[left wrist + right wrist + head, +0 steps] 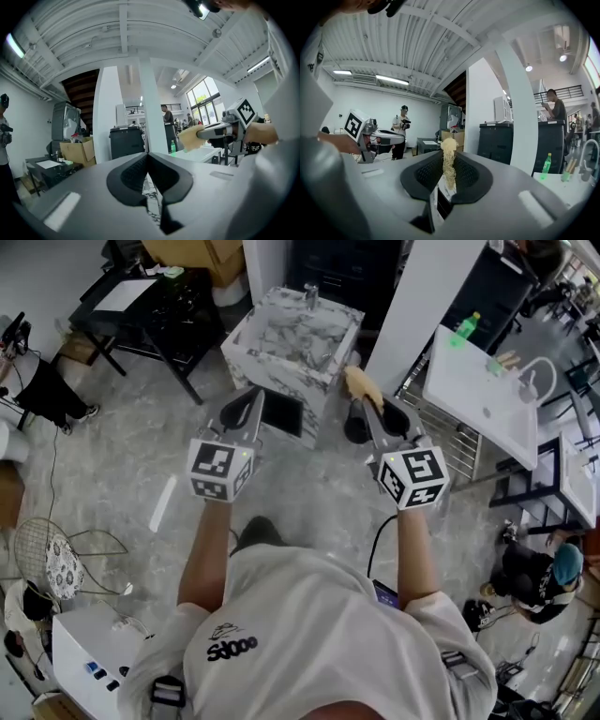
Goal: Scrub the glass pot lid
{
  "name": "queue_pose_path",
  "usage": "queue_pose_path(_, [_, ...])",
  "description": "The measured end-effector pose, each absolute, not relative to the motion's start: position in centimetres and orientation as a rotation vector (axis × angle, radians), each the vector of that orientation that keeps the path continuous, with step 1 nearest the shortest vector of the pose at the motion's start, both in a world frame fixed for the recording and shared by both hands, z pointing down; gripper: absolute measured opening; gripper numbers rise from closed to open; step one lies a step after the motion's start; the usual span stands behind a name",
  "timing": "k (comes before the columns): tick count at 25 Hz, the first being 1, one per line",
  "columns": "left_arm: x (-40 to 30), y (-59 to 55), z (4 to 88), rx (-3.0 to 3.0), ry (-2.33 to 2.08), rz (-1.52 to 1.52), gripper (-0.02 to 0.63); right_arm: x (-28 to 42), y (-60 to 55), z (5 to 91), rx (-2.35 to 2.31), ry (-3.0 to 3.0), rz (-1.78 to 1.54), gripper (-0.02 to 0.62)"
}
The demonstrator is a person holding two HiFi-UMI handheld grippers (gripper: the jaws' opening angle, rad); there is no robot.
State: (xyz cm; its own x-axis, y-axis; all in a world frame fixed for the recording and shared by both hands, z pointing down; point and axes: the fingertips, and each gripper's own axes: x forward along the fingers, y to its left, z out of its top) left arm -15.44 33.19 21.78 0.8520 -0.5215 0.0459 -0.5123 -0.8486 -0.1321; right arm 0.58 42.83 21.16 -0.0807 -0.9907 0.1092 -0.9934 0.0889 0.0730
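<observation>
The left tool (148,158) has its jaws together, holding nothing. The right tool (449,165) is clamped on a yellow scrub pad (449,146). No view shows the glass pot lid. It possibly lies in the marble sink (281,367), upper centre, ahead of both tools.

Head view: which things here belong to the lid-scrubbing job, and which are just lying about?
Job:
- sponge, clamped in the right gripper
- left gripper, shut, empty
- probably the sink and faucet
- no lid in view

Lying about:
- bottle on the table
- desk
- box
</observation>
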Motion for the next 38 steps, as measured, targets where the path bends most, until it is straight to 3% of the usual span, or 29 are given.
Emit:
queue_pose_path(10, [-13.1,28.2,23.9,-2.926,0.838,-0.152,0.011,3.1,38.0,23.3,2.04,-2.23,0.104,0.048])
queue_pose_path(26, [-6.3,6.1,26.0,-2.981,0.723,-0.221,0.011,7.9,15.4,24.2,2.051,-2.16,0.153,0.048])
queue_pose_path(38, [-3.5,-4.7,29.8,-3.056,0.681,-0.303,0.011,11.2,5.4,29.2,2.049,-2.043,0.318,0.048])
